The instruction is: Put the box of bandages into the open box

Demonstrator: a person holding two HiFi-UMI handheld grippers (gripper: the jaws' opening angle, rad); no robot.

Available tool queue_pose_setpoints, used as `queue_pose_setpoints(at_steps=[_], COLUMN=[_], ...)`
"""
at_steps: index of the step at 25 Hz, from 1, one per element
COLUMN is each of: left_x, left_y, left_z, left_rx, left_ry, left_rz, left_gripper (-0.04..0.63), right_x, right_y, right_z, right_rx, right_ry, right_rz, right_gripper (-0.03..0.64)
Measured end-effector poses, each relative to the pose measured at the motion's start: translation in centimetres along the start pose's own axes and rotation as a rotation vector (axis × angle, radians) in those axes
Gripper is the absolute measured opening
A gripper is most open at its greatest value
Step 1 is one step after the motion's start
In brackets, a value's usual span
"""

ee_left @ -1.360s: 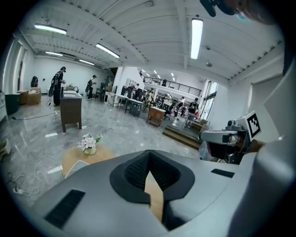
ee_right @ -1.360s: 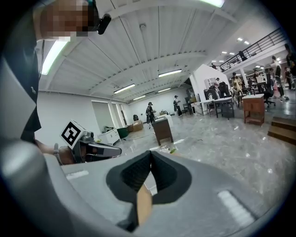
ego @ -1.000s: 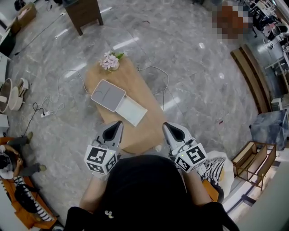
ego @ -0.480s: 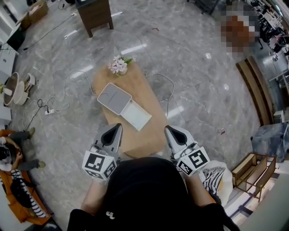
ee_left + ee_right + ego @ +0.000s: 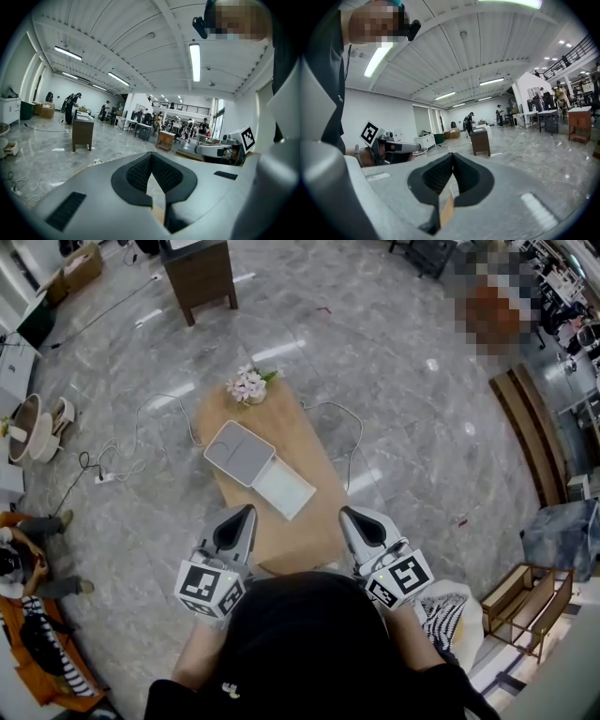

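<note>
Left gripper (image 5: 249, 510) and right gripper (image 5: 345, 513): jaws together, empty, still held short of the counter (image 5: 286, 542); box (image 5: 258, 468) unreached, task unstarted.

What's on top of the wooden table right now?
Pink flowers at the far end and an open white box mid-table. Nothing else shows there. The near edge of the table is covered by the person's head.
</note>
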State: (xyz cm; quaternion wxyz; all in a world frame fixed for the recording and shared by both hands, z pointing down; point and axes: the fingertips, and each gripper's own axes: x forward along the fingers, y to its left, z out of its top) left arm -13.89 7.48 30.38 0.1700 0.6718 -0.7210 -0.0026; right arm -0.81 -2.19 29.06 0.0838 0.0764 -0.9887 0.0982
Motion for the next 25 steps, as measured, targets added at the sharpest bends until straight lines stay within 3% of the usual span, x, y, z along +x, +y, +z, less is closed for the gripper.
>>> queue_pose_setpoints(at_steps=[25], left_x=[1.2], left_y=[-0.1], left_z=[-0.9], left_rx=[-0.002], left_ry=[0.026], left_rz=[-0.021], left_gripper=[0.014], right_x=[-0.1], right_y=[-0.3], right_z=[-0.7], right_rx=[-0.006], right_ry=[0.021], right_rz=[-0.003], right_gripper=[-0.002])
